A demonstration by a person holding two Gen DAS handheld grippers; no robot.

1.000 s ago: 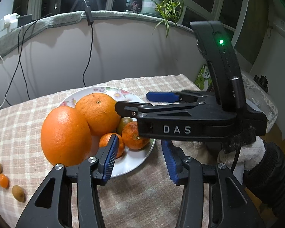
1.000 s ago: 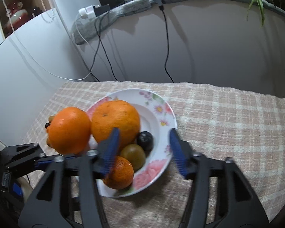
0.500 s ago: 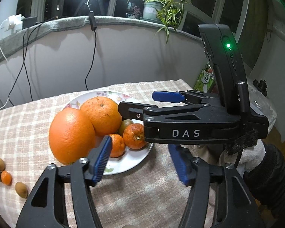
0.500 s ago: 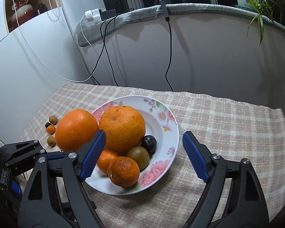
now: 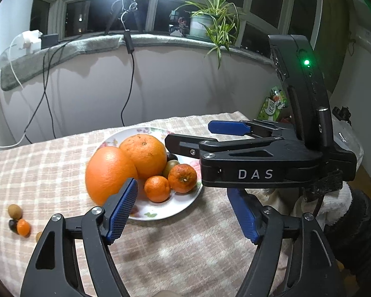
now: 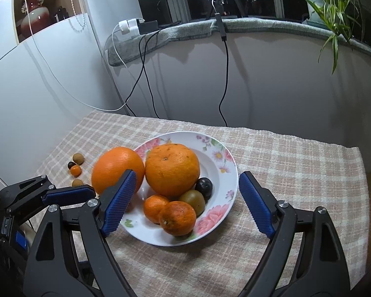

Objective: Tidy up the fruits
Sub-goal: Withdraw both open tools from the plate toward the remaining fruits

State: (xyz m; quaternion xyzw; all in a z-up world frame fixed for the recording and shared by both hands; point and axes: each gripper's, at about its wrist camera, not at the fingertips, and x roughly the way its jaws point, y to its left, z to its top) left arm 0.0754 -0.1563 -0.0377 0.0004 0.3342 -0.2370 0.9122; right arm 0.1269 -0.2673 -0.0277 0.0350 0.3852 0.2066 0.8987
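A white floral plate point(image 6: 222, 173) point(image 5: 175, 205) on the checked tablecloth holds two big oranges point(image 6: 172, 168) point(image 6: 116, 168), two small tangerines point(image 6: 178, 217) point(image 6: 154, 208), a green-brown fruit point(image 6: 193, 201) and a dark plum point(image 6: 204, 185). Several small loose fruits point(image 6: 75, 167) point(image 5: 18, 220) lie on the cloth left of the plate. My left gripper point(image 5: 183, 212) is open and empty, just short of the plate. My right gripper point(image 6: 188, 200) is open and empty, above the plate's near side; it also crosses the left wrist view point(image 5: 210, 136).
The curved wall with hanging cables point(image 6: 222, 74) backs the table. A potted plant point(image 5: 210, 24) stands on the ledge. A white cabinet point(image 6: 37, 74) stands at the left. The table's right edge point(image 6: 363, 163) drops off near a green box point(image 5: 272, 106).
Both grippers have pulled back and up from the plate. The right gripper's jaws have opened wider. The fruits on the plate have not moved.
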